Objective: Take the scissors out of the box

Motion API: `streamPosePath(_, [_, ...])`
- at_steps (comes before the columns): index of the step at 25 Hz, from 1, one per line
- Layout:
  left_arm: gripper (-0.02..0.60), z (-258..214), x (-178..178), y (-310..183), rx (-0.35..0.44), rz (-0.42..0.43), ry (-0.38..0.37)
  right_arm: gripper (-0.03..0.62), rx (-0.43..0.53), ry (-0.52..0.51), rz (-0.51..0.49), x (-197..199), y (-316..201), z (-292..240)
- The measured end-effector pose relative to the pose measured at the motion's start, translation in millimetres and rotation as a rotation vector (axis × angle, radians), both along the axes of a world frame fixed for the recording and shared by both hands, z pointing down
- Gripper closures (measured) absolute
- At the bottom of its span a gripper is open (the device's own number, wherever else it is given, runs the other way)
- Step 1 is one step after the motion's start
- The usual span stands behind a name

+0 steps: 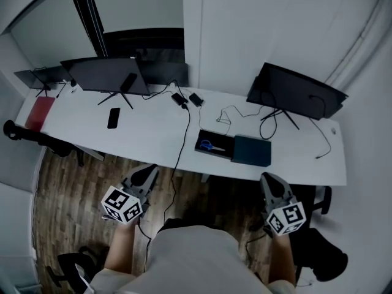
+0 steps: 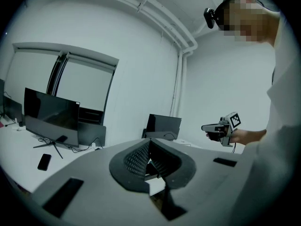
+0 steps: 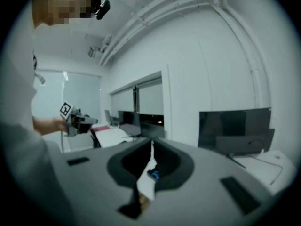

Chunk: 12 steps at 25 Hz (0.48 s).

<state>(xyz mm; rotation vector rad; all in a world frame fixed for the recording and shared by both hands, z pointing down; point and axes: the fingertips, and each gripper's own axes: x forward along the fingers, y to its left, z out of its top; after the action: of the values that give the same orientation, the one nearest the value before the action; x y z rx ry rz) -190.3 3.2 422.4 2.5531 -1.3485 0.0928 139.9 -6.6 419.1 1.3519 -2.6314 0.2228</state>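
I'm at the approach step: nothing has been touched yet. The bench [image 1: 147, 136] is ahead of me, and both claws hang over the floor, short of its front edge. The left claw [image 1: 147, 175] has its jaws together with nothing between them. The right claw [image 3: 151, 147] also looks closed and empty. The box [image 1: 199, 147] lies open close to the bench's front edge, toward the right end, with its dark lid [image 1: 252, 150] just beside it on the side nearer that end. The scissors [image 1: 211, 146] lie flat inside the box, blue handles toward the left.

The right claw is nearer, so I'd use it. I judge it must reach in over the front edge, open its jaws, dip into the box and pinch the scissors before lifting.
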Motion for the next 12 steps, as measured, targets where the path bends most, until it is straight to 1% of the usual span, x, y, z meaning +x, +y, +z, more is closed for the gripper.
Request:
streamPosePath(3, [0.549,2,10,-13,-0.005,-0.006,0.002,0.559,-0.014,0.000,-0.007,7,-13,6])
streamPosePath(8, [0.549,6,21,-33,-0.005,0.010,-0.006,0.559,-0.037,-0.009,0.005,16,-28,14])
streamPosePath(12, [0.549,8,27,-54,-0.025,0.022,0.001,0.559,-0.052,0.001,0.006,14,-41,20])
